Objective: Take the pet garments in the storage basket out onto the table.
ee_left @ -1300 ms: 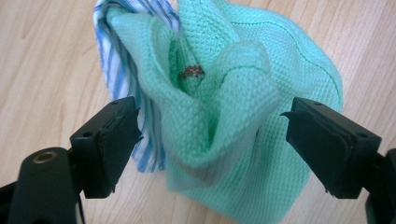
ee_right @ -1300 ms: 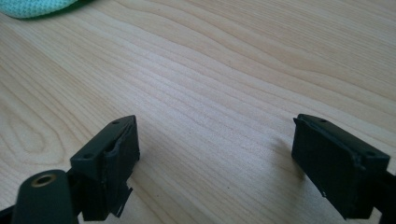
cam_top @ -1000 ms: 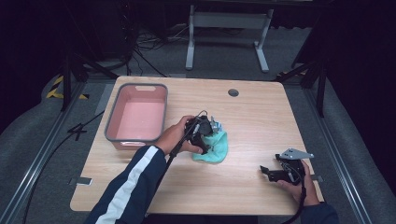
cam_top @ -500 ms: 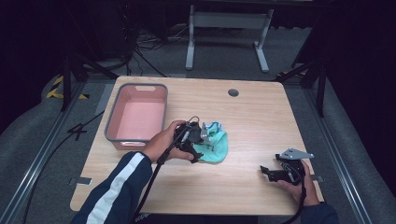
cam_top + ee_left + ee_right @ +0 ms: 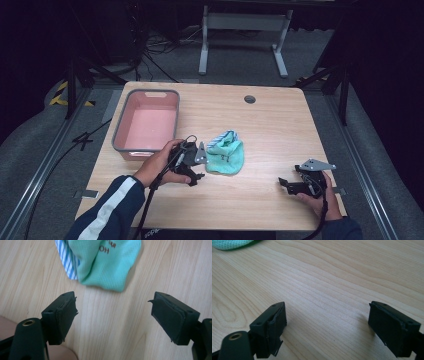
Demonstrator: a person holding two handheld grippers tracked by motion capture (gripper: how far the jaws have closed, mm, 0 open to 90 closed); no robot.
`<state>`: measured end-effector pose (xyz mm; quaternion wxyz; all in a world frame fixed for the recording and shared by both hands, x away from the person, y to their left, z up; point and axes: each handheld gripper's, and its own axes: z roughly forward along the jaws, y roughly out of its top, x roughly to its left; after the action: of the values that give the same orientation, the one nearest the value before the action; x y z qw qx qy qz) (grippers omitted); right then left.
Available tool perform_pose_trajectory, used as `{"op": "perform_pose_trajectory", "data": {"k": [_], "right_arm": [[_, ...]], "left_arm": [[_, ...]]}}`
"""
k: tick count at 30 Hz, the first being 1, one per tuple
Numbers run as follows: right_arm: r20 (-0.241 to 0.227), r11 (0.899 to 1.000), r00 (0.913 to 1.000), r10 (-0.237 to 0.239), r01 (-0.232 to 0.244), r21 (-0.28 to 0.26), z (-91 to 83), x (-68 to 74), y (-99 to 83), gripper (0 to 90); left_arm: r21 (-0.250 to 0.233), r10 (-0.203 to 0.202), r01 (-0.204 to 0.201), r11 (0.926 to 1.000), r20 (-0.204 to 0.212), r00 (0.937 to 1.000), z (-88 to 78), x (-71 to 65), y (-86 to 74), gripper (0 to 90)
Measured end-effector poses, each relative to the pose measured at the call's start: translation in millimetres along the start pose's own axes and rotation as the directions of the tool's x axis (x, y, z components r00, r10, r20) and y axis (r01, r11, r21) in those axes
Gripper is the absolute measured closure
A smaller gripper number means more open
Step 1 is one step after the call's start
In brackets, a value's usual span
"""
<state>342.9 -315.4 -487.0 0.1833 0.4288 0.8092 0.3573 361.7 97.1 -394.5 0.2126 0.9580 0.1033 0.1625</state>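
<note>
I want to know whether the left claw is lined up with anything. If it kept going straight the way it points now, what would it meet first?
Probably the green cloth: the left claw is open over bare table, with the cloth's near edge just ahead between its jaws. Depth is hard to judge, so it might scrape the tabletop first.

Bright, even light on the wooden table [image 5: 270,130], dark murky surroundings; close jaws slightly soft, faint shadows beneath.

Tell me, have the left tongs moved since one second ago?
Yes. The left tongs drew back off the green cloth toward the person, judged against the pink bin.
</note>
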Motion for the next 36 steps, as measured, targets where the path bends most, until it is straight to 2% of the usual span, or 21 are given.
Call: {"op": "perform_pose_trajectory", "data": {"k": [3,5,11,18,24,30,33,36], "right_arm": [[0.0,1.0,1.0,0.0,0.0,0.0,0.0,0.0,0.0,15.4],[0.0,1.0,1.0,0.001,-0.001,0.0,0.0,0.0,0.0,15.5],[0.001,1.0,1.0,0.001,-0.001,0.0,0.0,0.1,0.0,15.5],[0.0,1.0,1.0,0.001,-0.001,0.0,0.0,0.1,0.0,15.5],[0.0,1.0,1.0,0.001,-0.001,0.0,0.0,0.0,0.0,15.5],[0.0,1.0,1.0,0.001,-0.001,0.0,0.0,0.1,0.0,15.5],[0.0,1.0,1.0,0.001,-0.001,0.0,0.0,0.1,0.0,15.5],[0.0,1.0,1.0,0.001,-0.001,0.0,0.0,0.0,0.0,15.5]], "left_arm": [[-0.01,0.004,-0.004,0.9999,-0.006,1.0,-6.4,-5.7,-12.7,20.5],[-0.018,-0.015,0.015,0.9997,-0.008,0.9999,-9.6,-9.4,-20.8,20.7],[-0.006,-0.012,0.012,0.9999,-0.027,0.9995,-15.6,-15.7,-48.1,20.6],[0.013,-0.061,0.061,0.998,-0.044,0.9972,-18.6,-17.0,-78.5,20.0],[0.03,-0.082,0.083,0.9961,-0.043,0.9957,-18.4,-20.4,-104.7,20.0],[0.012,-0.135,0.136,0.9906,-0.047,0.9897,-19.7,-20.1,-130.8,19.9],[-0.001,-0.178,0.178,0.984,-0.05,0.9828,-19.1,-19.8,-143.7,19.8],[-0.028,-0.202,0.201,0.9792,-0.046,0.9782,-19.7,-19.3,-153.0,19.4]]}}
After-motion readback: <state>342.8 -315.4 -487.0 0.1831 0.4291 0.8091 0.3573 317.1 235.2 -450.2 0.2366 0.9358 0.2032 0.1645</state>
